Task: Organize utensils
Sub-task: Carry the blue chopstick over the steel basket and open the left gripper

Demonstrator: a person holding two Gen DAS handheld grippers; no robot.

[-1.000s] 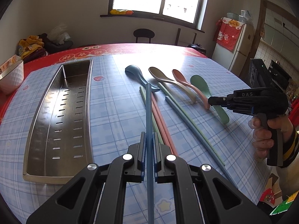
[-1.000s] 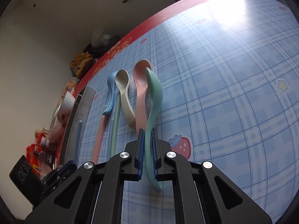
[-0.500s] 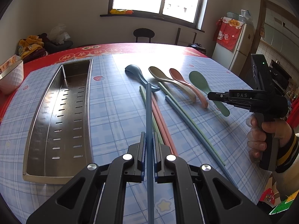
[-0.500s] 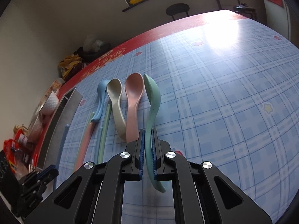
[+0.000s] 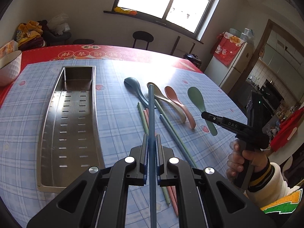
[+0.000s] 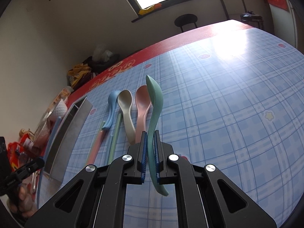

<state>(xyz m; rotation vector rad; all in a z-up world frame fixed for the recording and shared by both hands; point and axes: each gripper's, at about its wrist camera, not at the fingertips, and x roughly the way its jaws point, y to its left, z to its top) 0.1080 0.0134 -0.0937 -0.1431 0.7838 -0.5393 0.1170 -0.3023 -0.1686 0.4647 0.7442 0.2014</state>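
Note:
My left gripper [image 5: 151, 142] is shut on a blue chopstick [image 5: 151, 114] and holds it above the table, right of the steel tray [image 5: 43, 133]. My right gripper [image 6: 151, 138] is shut on a green spoon [image 6: 154, 102], lifted off the table; it shows in the left wrist view [image 5: 206, 115] with the green spoon [image 5: 196, 98]. On the blue plaid cloth lie a blue spoon [image 5: 134, 87], a beige spoon [image 5: 161, 97], a pink spoon [image 5: 175, 100] and several chopsticks [image 5: 171, 129].
A white bowl [image 5: 9, 68] stands at the far left on the red table edge. A stool [image 5: 142, 38] and a fridge [image 5: 231, 64] stand beyond the table. Snack packets [image 6: 24, 142] lie left of the tray.
My right gripper has lifted the green spoon up off the table. My left gripper has raised the blue chopstick and tilted it a little.

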